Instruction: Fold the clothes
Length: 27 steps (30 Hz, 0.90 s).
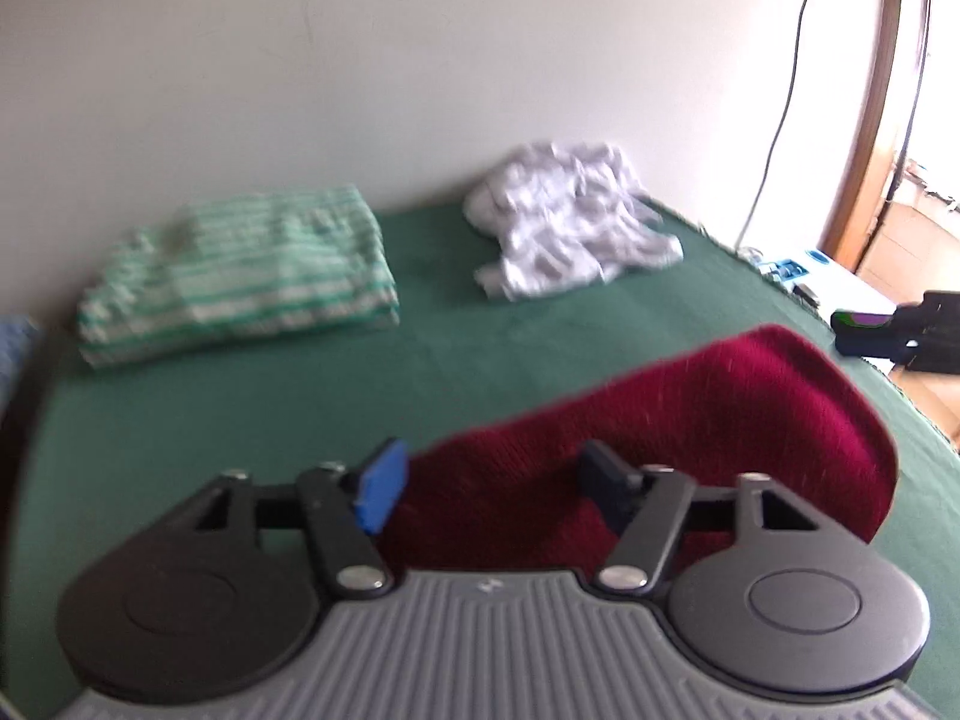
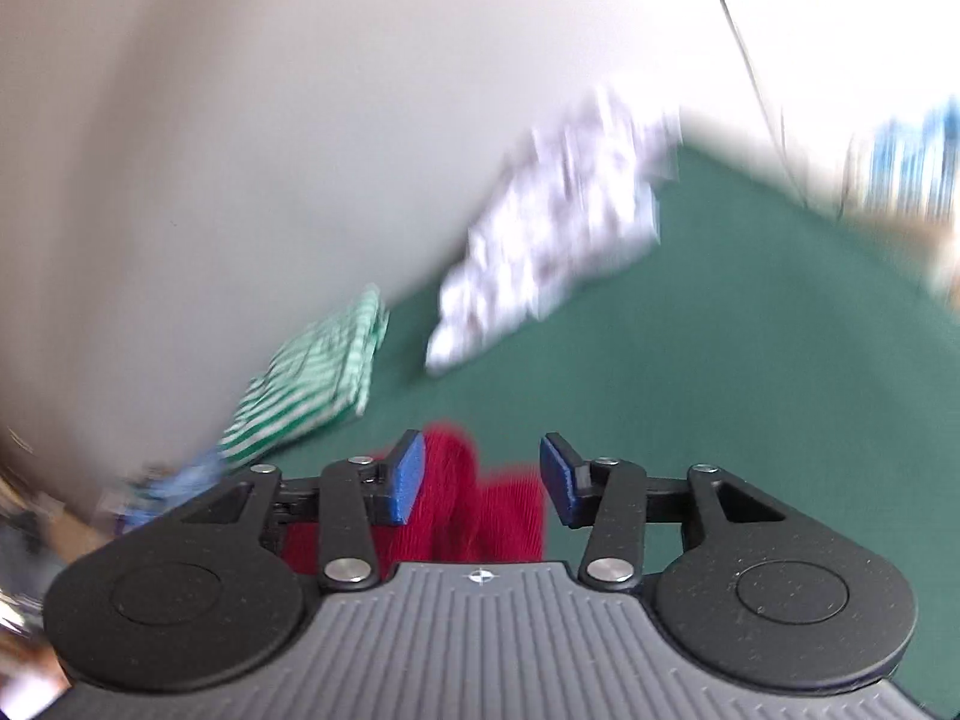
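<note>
No writing is legible anywhere. On a green-covered table [image 1: 480, 360], a dark red knit garment [image 1: 720, 420] lies near the front edge, its long axis slanting toward the far right corner. Cloth sits between the parted pads of both the left claw [image 1: 492, 489] and the right claw [image 2: 483, 483]; whether they press on it cannot be told. A folded green-striped cloth [image 1: 240, 276] and a crumpled white garment [image 1: 570, 222] lie along the far edge.

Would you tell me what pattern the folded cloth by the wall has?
Green and white stripes on the folded cloth, clearest in the left wrist view.

Left claw [image 1: 492, 489] and right claw [image 2: 483, 480] (both) gape.
</note>
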Each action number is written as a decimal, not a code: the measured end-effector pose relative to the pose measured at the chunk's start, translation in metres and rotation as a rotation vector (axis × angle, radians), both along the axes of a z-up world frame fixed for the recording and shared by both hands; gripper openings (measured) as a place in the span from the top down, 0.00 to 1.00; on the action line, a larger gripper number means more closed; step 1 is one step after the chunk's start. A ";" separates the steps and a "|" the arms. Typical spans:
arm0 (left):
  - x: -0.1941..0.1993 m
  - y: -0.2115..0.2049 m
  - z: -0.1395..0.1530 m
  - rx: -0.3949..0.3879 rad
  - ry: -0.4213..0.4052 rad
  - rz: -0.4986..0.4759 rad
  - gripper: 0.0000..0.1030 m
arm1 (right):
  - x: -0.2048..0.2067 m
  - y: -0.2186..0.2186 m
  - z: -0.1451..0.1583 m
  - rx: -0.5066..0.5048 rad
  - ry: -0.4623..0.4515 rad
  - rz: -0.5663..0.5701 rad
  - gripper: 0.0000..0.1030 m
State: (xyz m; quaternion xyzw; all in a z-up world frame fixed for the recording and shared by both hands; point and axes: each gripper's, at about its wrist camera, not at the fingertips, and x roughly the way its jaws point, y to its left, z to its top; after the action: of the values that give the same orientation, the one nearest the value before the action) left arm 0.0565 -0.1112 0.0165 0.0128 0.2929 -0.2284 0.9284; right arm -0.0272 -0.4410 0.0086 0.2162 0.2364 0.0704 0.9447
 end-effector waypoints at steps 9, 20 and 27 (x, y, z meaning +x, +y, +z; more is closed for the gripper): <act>0.009 -0.049 -0.025 0.045 -0.060 0.301 0.53 | 0.049 0.102 -0.049 -0.469 -0.084 0.133 0.68; 0.062 -0.053 -0.071 0.190 -0.001 0.319 0.23 | 0.075 0.073 -0.080 -0.235 0.024 0.046 0.56; 0.057 -0.032 -0.048 0.169 0.019 0.309 0.26 | 0.077 0.030 -0.048 -0.008 0.115 0.089 0.52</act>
State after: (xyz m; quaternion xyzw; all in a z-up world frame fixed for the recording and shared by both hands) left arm 0.1131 -0.1428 -0.0314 0.0436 0.3182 -0.0577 0.9453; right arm 0.0499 -0.4114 -0.0394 0.2054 0.2997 0.0990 0.9264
